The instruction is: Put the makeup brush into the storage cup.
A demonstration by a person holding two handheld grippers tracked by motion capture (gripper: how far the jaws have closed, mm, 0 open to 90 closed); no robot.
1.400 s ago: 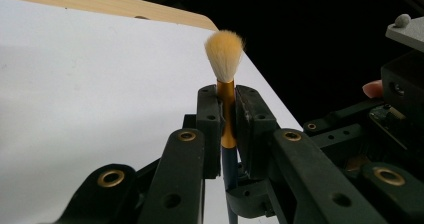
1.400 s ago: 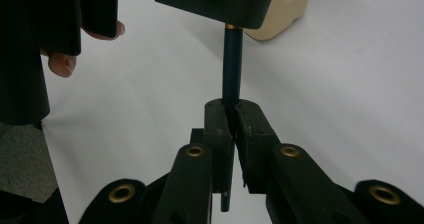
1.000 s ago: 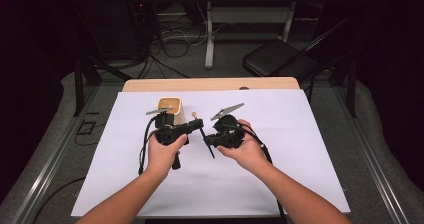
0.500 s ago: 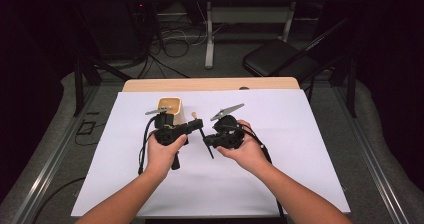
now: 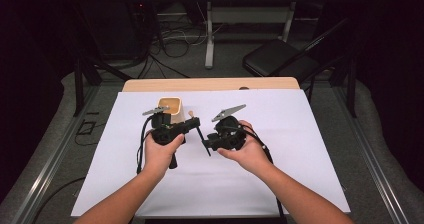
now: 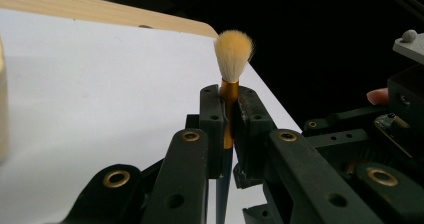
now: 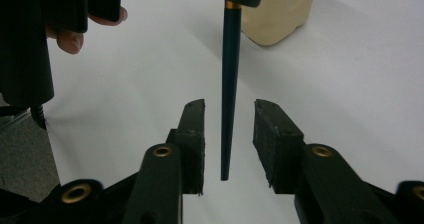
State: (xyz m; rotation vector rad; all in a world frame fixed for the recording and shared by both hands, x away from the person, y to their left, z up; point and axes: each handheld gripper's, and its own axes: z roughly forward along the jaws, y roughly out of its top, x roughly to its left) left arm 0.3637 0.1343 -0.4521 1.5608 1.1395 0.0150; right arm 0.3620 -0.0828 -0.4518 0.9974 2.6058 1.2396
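A brush with pale bristles (image 6: 233, 54), a gold ferrule and a thin dark handle (image 7: 230, 84) is held over the white sheet. My left gripper (image 6: 229, 96) is shut on the ferrule, bristles sticking out past the jaws. In the high view the left gripper (image 5: 192, 124) sits by a tan cup (image 5: 170, 109). My right gripper (image 7: 229, 105) faces it; its jaws have just been opening and now stand apart on both sides of the handle's tip without touching it. In the high view the right gripper (image 5: 207, 145) is at the handle's lower end (image 5: 202, 139).
The tan cup (image 7: 280, 14) stands upright on the white sheet (image 5: 300, 149), just behind the left gripper. A wooden table edge (image 5: 210, 84) runs along the back. A dark chair (image 5: 280, 59) and cables lie on the floor beyond.
Both hands and the brush keep their places. The right gripper's jaws look slightly wider apart than before.
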